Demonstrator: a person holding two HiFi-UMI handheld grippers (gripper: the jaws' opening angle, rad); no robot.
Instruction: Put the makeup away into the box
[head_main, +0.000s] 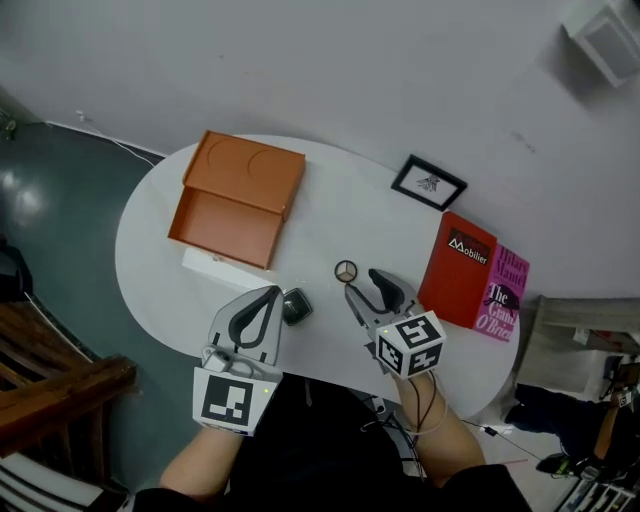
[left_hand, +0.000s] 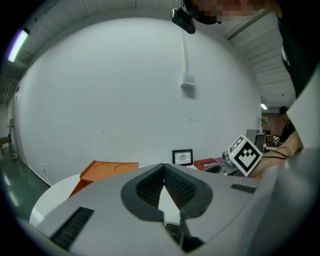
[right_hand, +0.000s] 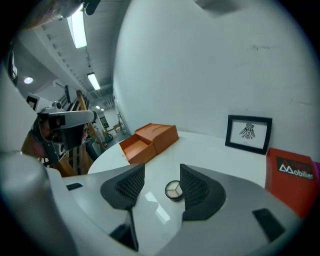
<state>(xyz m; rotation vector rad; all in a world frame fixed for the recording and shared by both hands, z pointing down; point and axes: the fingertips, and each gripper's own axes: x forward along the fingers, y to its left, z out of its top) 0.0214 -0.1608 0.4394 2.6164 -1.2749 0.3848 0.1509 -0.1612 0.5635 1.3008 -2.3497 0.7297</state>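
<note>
Black-rimmed round compact (right_hand: 174, 190) just beyond wide-apart, empty jaws of right tool (right_hand: 162, 172)

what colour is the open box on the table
The box is orange, inside and out; the head view shows it best.

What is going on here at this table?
A person holds a gripper in each hand over a white table. The right gripper is open, with a round compact on the table just ahead of its jaws, not gripped. The left gripper is shut beside a dark case. The orange box stands open.
</note>
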